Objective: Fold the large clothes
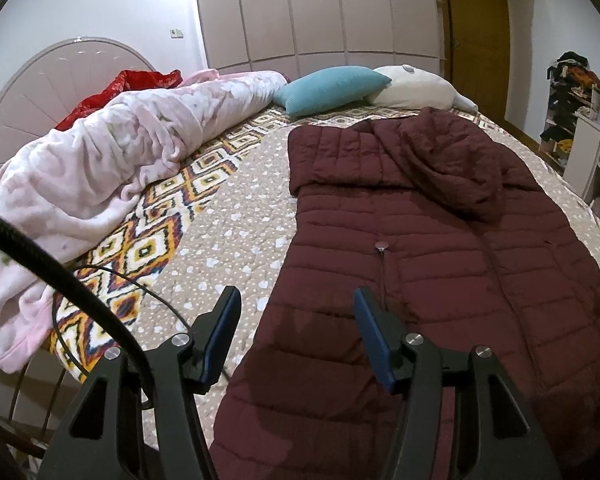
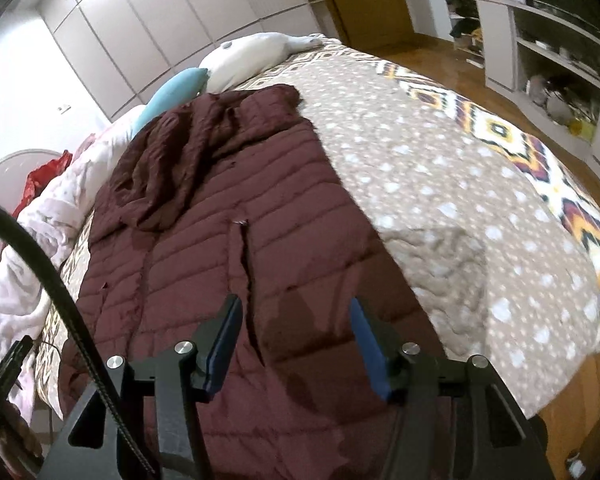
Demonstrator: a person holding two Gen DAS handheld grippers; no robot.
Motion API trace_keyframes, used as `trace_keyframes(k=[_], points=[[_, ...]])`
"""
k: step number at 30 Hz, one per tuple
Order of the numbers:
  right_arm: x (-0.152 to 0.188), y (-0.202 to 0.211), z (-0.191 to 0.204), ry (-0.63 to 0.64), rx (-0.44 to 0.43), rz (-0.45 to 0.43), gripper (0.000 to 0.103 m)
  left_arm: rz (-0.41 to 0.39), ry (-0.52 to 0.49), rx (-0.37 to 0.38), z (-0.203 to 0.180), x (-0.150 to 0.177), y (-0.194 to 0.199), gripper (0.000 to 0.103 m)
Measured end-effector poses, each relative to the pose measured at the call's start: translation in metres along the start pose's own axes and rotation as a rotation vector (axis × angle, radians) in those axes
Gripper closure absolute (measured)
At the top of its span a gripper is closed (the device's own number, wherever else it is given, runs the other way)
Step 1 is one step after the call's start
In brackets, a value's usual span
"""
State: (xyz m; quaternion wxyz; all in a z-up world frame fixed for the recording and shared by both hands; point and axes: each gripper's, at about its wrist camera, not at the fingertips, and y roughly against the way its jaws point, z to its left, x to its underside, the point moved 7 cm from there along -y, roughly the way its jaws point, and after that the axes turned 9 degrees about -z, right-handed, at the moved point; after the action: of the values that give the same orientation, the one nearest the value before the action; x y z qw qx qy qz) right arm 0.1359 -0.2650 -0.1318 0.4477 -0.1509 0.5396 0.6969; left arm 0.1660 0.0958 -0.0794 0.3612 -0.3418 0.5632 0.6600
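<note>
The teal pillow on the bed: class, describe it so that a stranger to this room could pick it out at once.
Find the tall wardrobe behind the bed. On the bed's far edge below it two pillows lie side by side, beyond the maroon quilted jacket. The teal pillow is the plain blue-green one, between the rumpled pink blanket and the white pillow.

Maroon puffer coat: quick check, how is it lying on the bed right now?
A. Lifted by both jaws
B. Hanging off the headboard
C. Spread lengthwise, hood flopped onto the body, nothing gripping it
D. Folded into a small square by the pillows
C: the maroon puffer coat lies spread along the bedspread, its hood flopped on top, and both sets of jaws stand open and empty above it.
</note>
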Motion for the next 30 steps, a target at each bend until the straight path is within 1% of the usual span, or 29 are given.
trace_keyframes(k=[6, 16, 23, 30], points=[[0.005, 0.022, -0.012, -0.026, 0.006, -0.024, 0.042, -0.016, 0.028, -0.024, 0.016, -0.001, 0.021, 0.045], [0.004, 0.049, -0.036, -0.074, 0.028, -0.061, 0.04, -0.03, 0.079, -0.099, 0.057, -0.001, 0.045, 0.044], [0.002, 0.064, -0.049, -0.097, 0.043, -0.085, 0.04, -0.028, 0.134, -0.167, 0.094, 0.004, 0.058, 0.044], [0.01, 0.071, -0.061, -0.113, 0.063, -0.081, 0.04, -0.021, 0.171, -0.247, 0.136, 0.012, 0.068, 0.044]])
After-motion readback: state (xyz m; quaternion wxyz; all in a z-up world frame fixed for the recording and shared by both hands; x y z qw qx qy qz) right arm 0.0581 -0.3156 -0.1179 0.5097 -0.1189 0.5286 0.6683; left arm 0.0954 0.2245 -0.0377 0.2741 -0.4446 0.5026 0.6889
